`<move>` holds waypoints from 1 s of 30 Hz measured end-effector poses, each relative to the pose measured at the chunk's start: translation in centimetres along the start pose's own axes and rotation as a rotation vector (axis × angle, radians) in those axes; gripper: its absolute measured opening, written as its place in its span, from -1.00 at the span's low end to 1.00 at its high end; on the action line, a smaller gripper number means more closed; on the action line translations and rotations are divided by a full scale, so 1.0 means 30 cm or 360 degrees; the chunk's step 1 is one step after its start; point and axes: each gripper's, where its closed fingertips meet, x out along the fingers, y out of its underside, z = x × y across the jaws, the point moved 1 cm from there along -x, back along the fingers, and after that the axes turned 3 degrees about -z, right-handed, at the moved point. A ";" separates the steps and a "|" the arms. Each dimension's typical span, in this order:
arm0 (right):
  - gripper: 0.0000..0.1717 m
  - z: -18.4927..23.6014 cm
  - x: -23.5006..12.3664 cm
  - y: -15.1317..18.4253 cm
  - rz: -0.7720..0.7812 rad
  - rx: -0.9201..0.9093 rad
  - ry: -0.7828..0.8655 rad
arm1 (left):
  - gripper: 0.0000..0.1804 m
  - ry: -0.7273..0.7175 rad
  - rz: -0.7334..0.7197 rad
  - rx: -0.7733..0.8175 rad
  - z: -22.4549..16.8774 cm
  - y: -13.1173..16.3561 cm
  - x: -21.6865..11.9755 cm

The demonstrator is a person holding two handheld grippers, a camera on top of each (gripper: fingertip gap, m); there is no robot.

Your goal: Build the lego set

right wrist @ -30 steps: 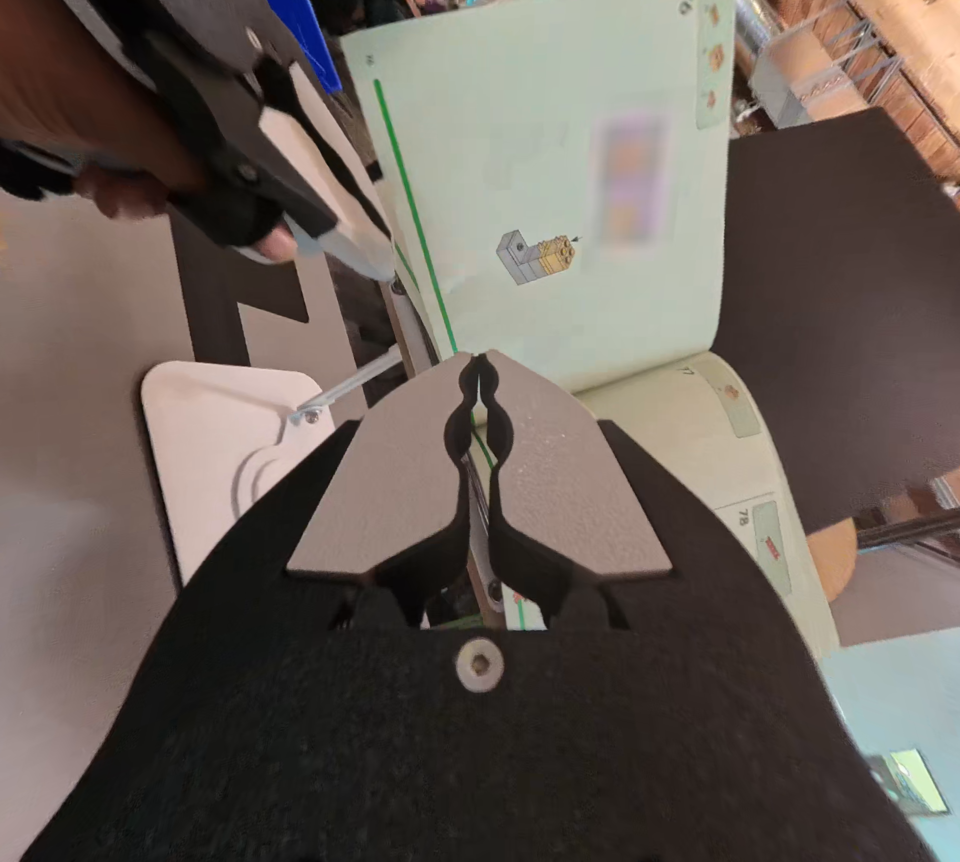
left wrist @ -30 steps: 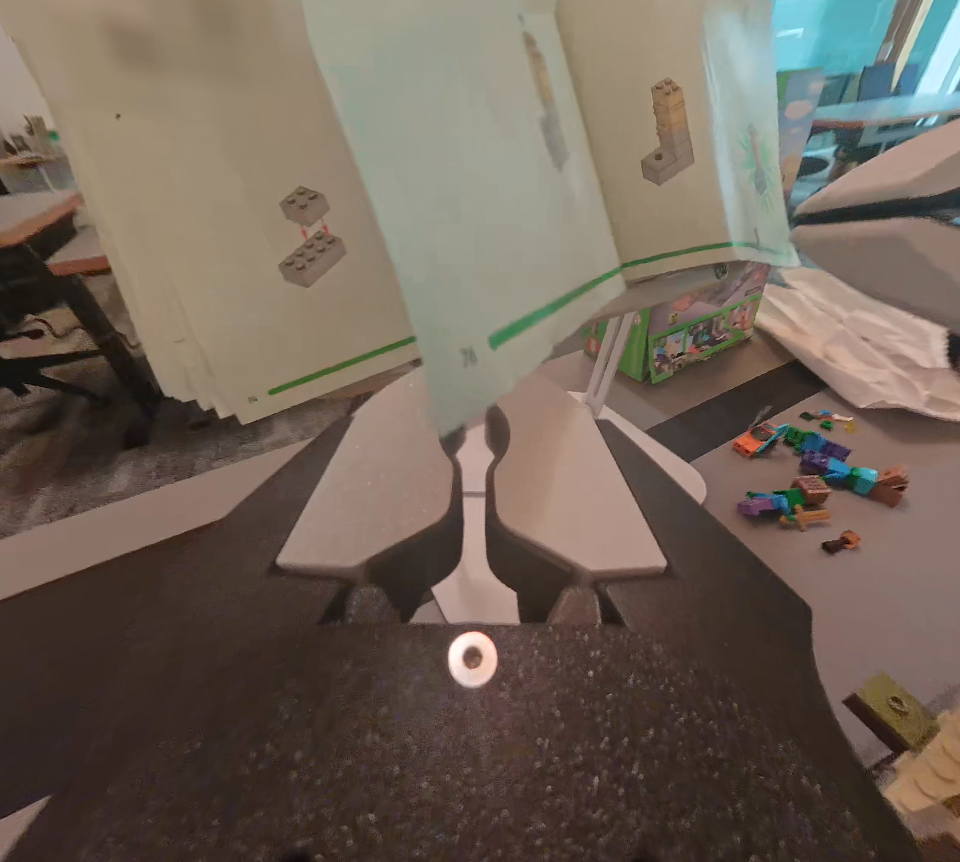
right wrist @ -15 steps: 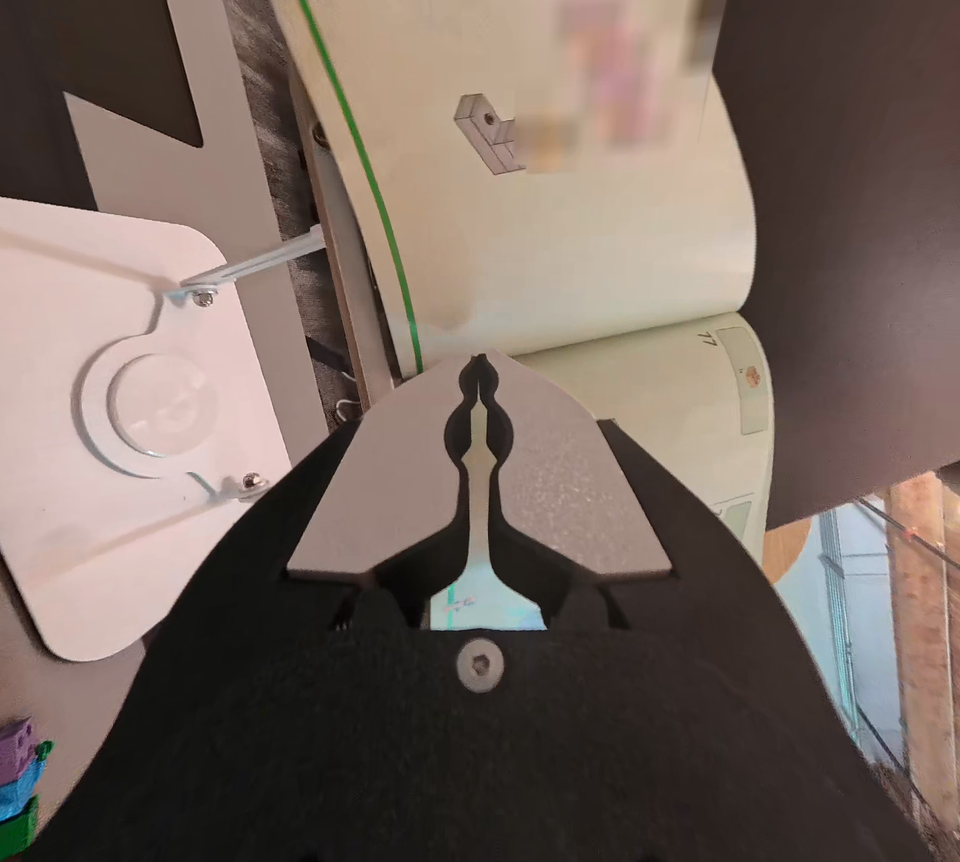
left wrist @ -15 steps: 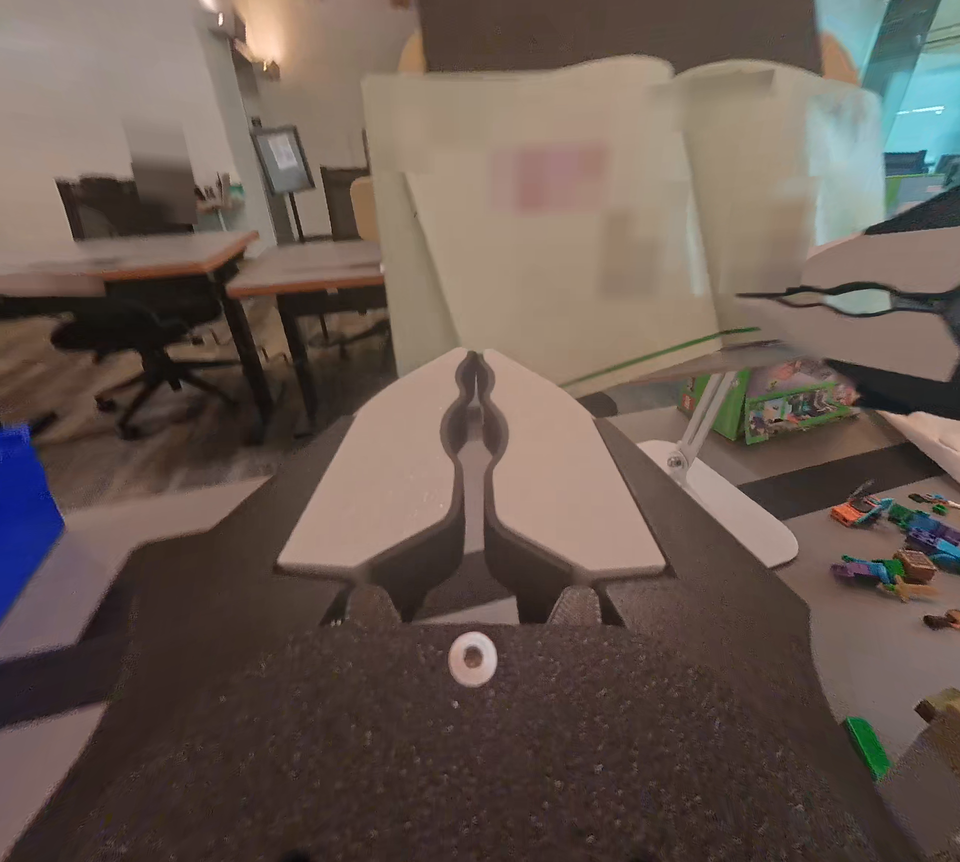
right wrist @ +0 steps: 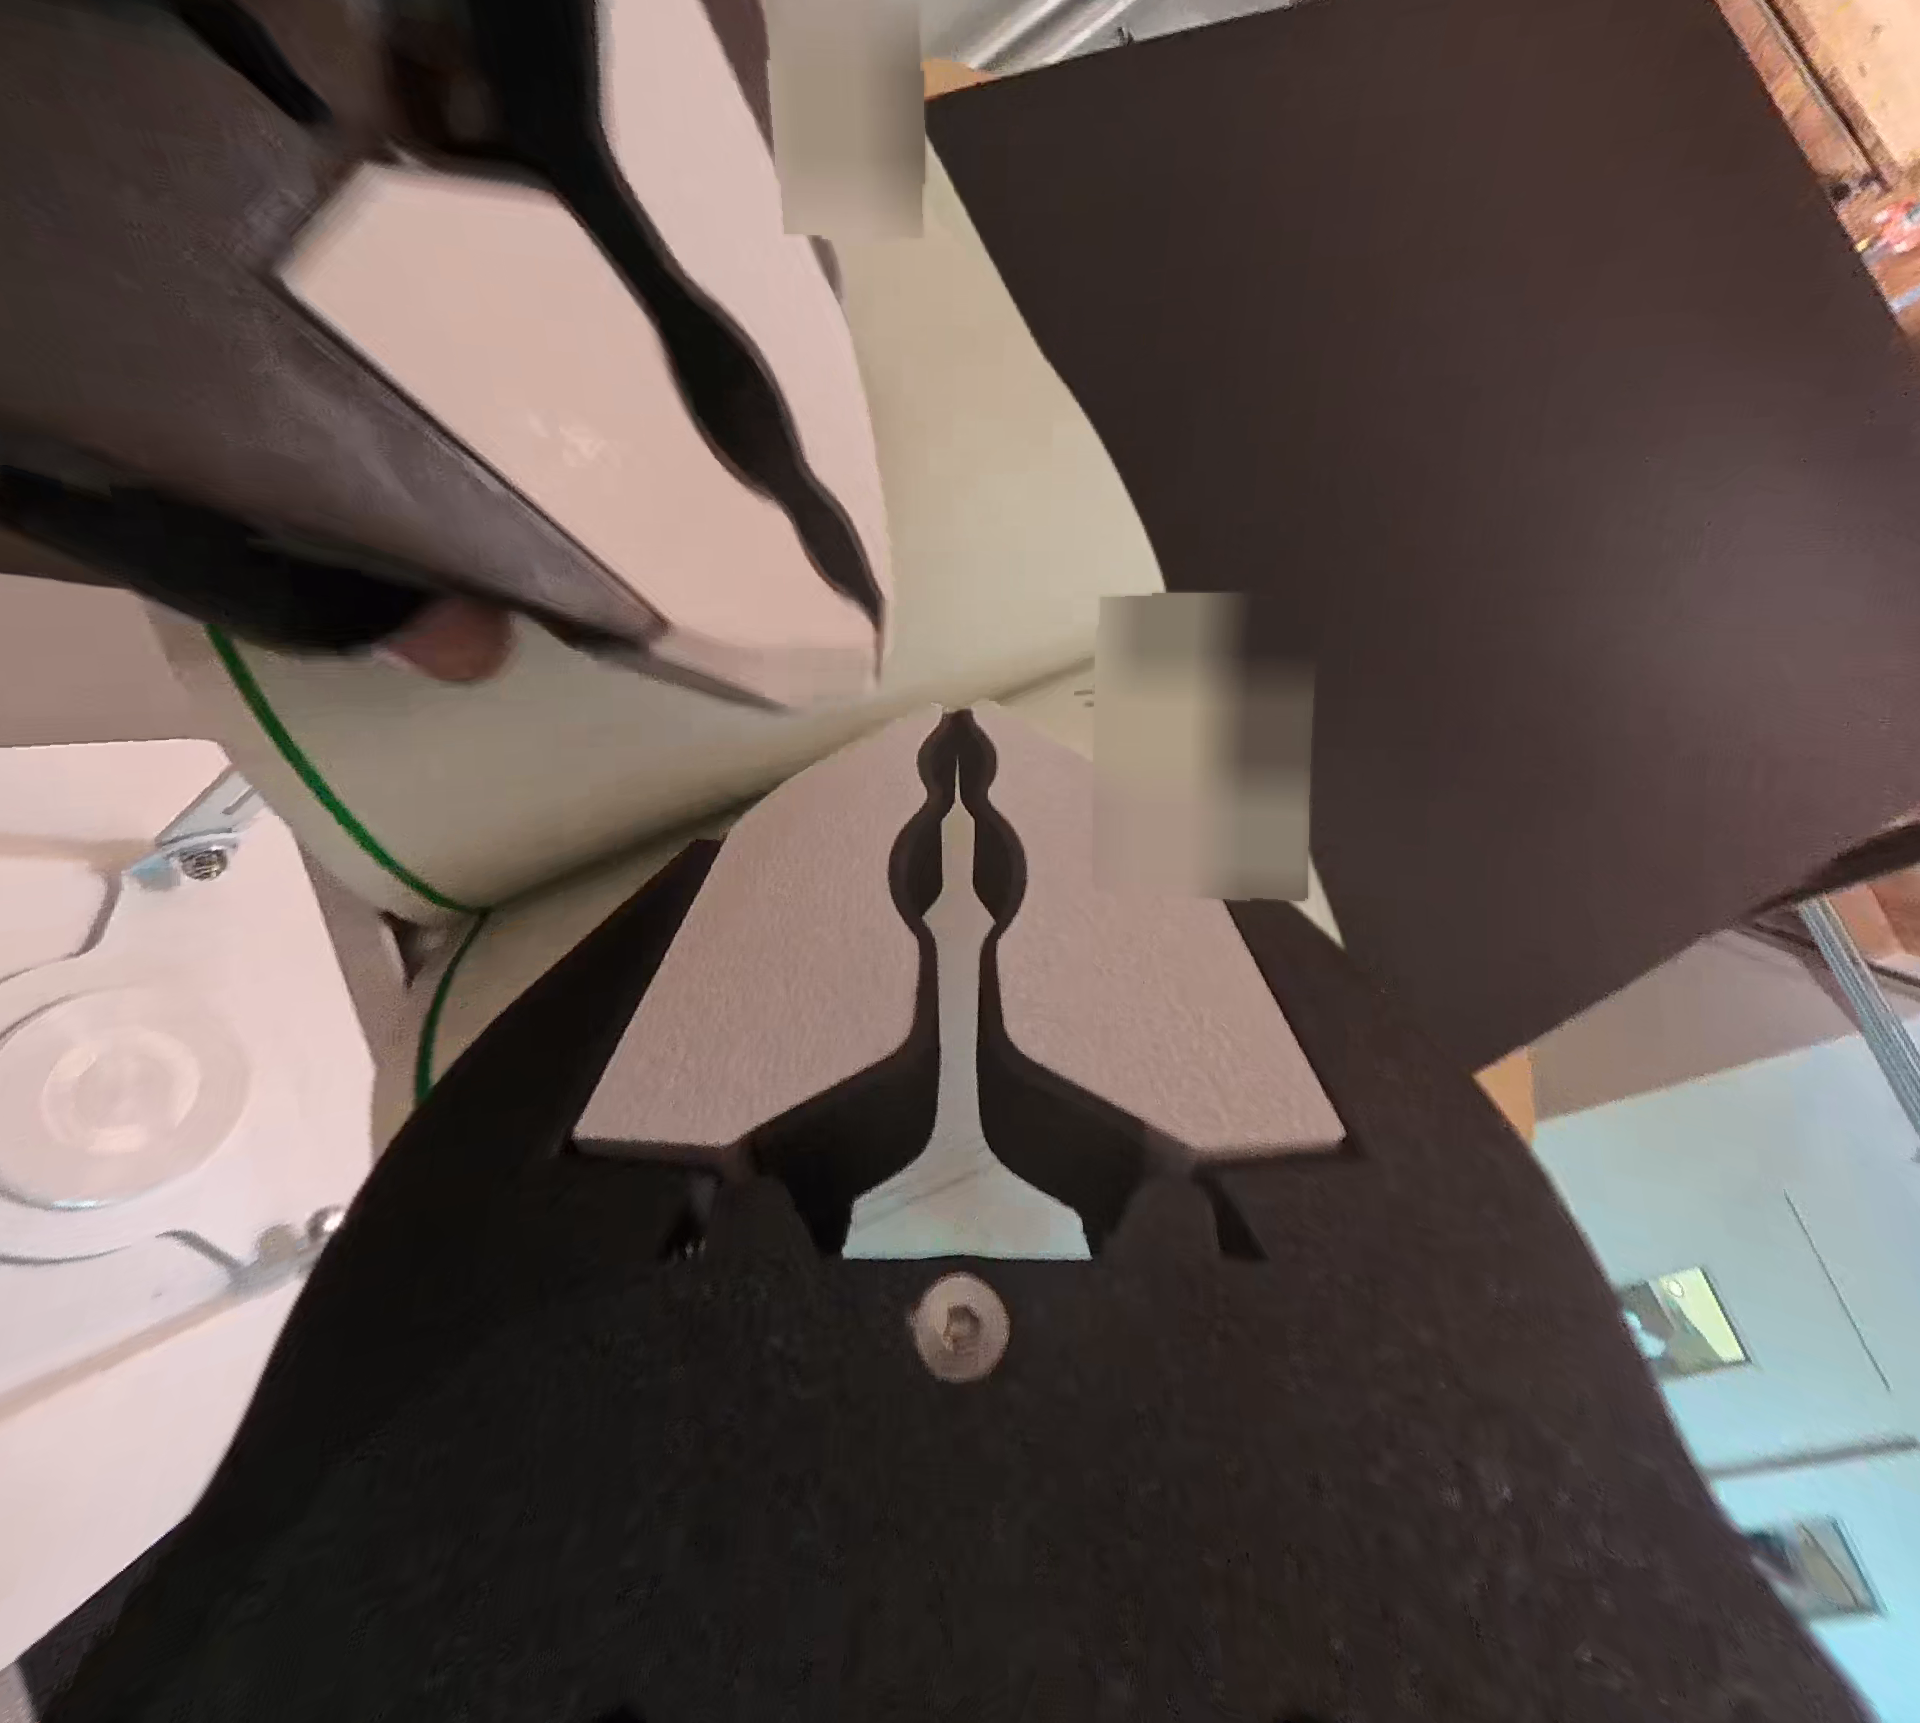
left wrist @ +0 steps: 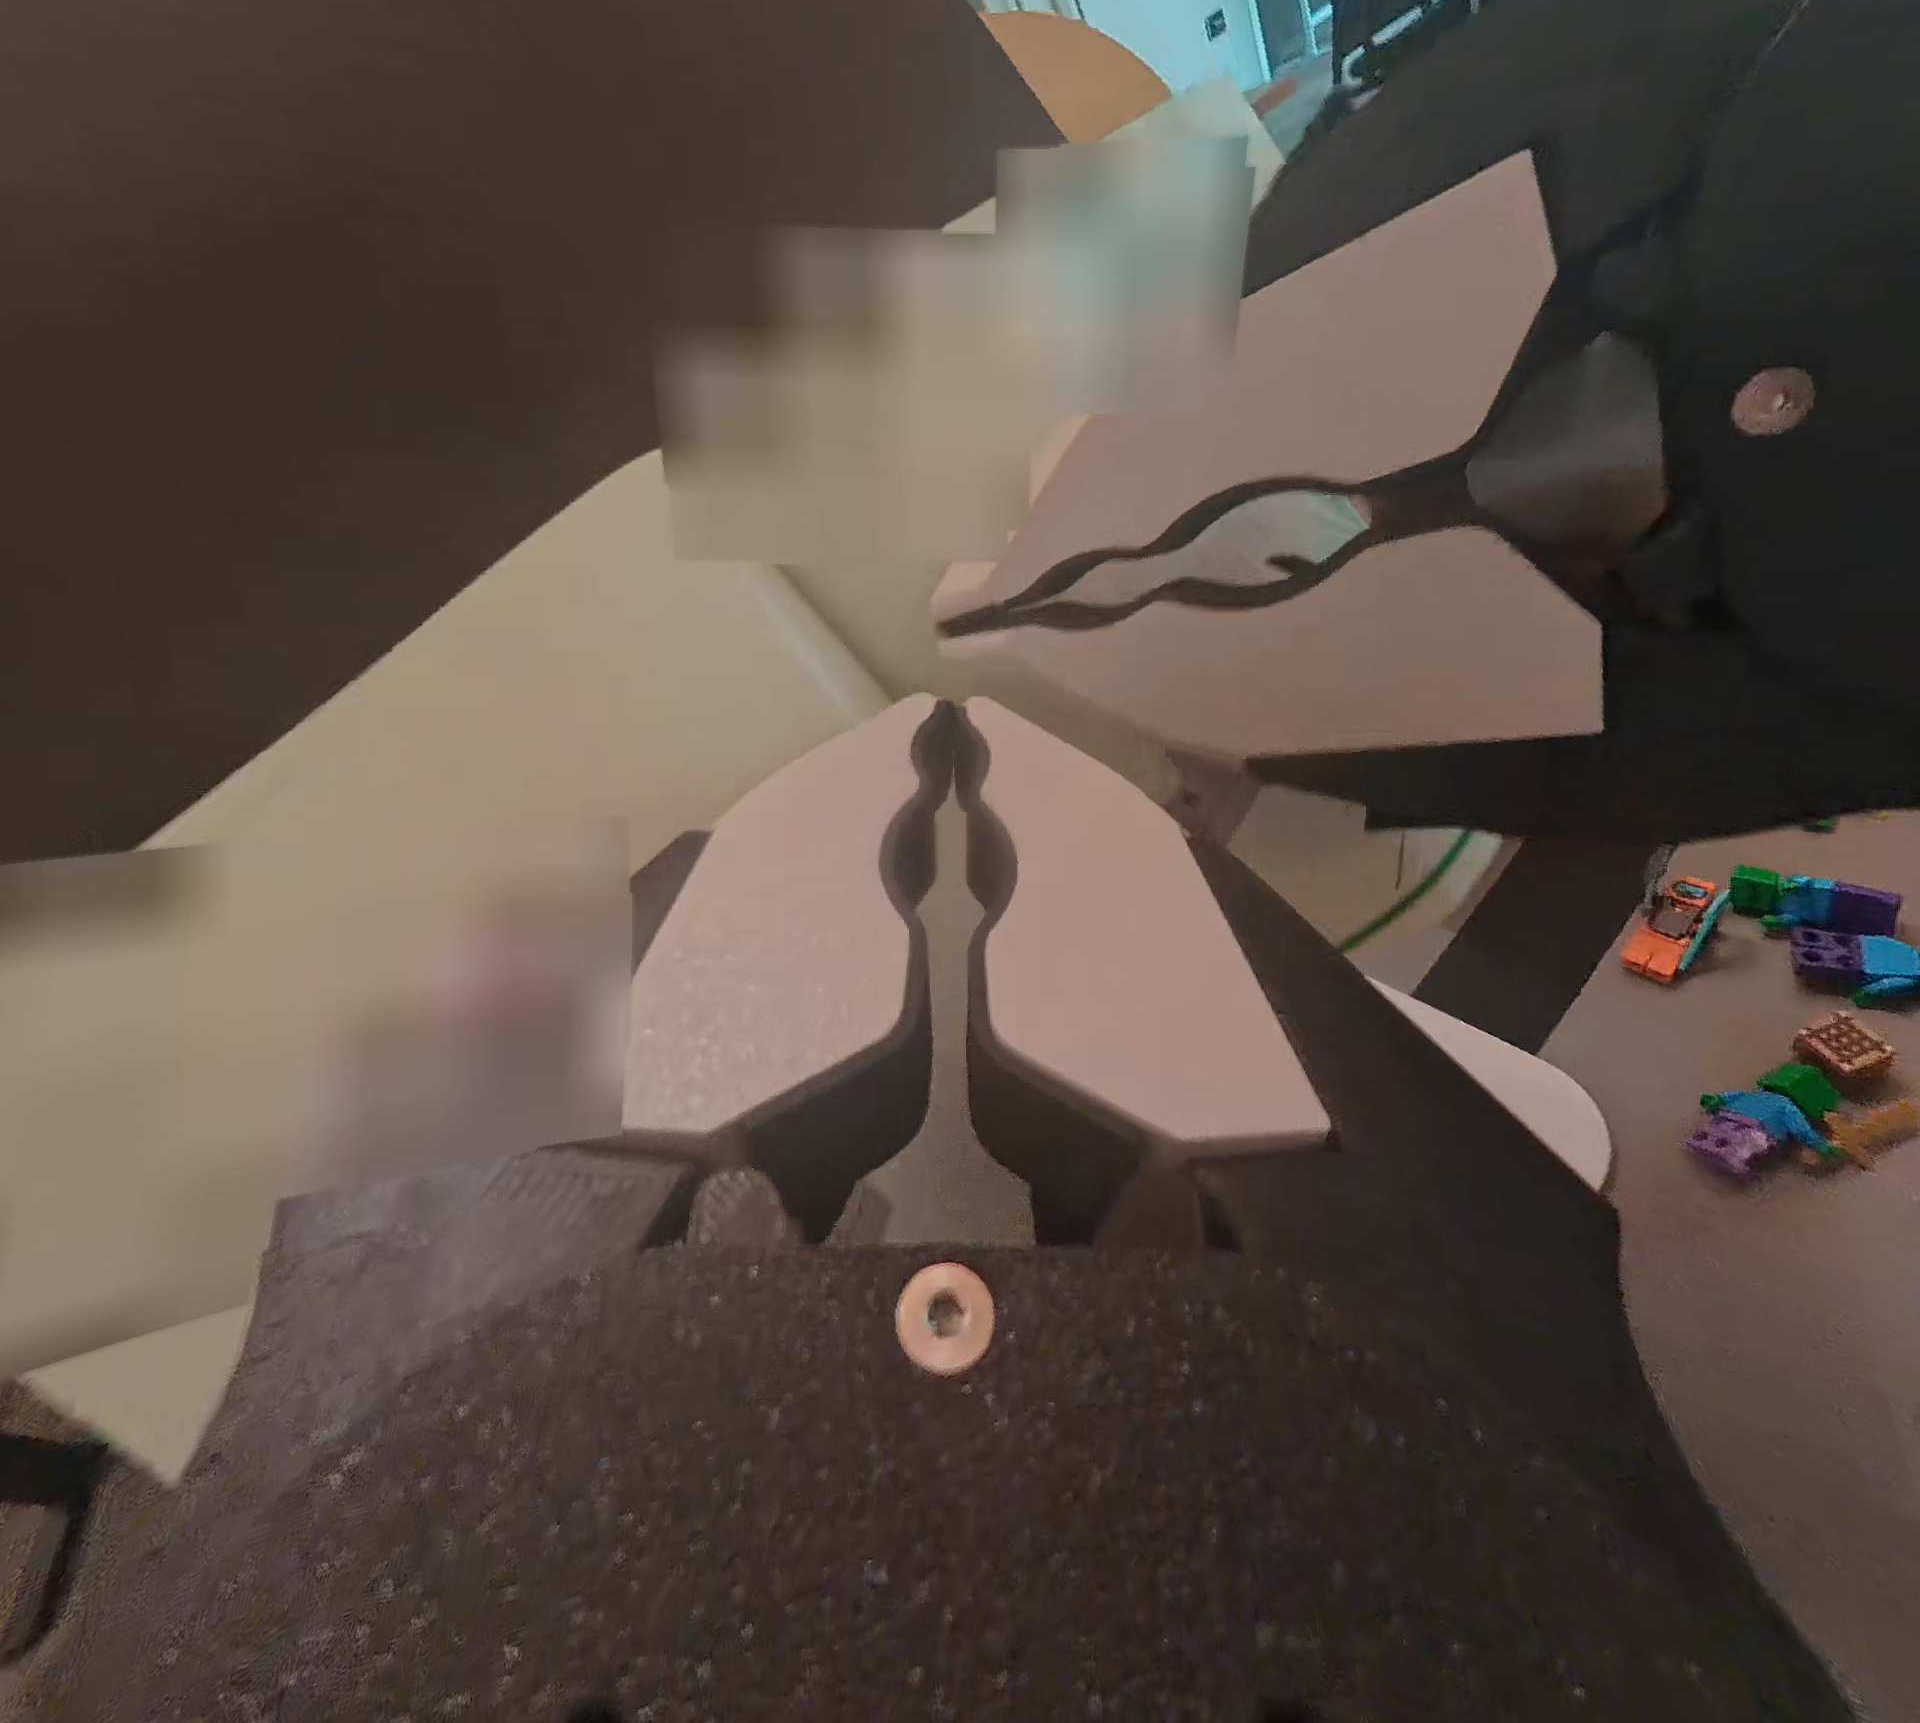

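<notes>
Evidently both tools clenched at booklet (right wrist: 997, 530) pages, nothing seen gripped | paper judged light, floppy, tearable | best pinched at page edge

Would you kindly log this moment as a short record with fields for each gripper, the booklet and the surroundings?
left gripper: shut, tips at the booklet's pages; nothing seen clamped
right gripper: shut, tips at the page fold; nothing seen clamped
booklet: open, cream pages curved, green line along one edge, on a white stand
behind booklet: dark board
table: loose toy bricks to the right
</notes>
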 end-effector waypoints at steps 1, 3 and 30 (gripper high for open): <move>-1.00 -0.004 0.012 -0.002 -0.0008 -0.0018 -0.0006 | -1.00 0.0005 0.0016 0.0029 0.004 -0.004 0.019; -1.00 -0.013 0.042 0.026 0.0065 -0.0057 -0.0017 | -1.00 0.0034 0.0115 0.0095 0.013 0.019 0.050; -1.00 0.231 -0.111 0.288 0.0468 -0.0330 -0.0484 | -1.00 -0.0017 0.0672 0.0298 0.004 0.373 -0.097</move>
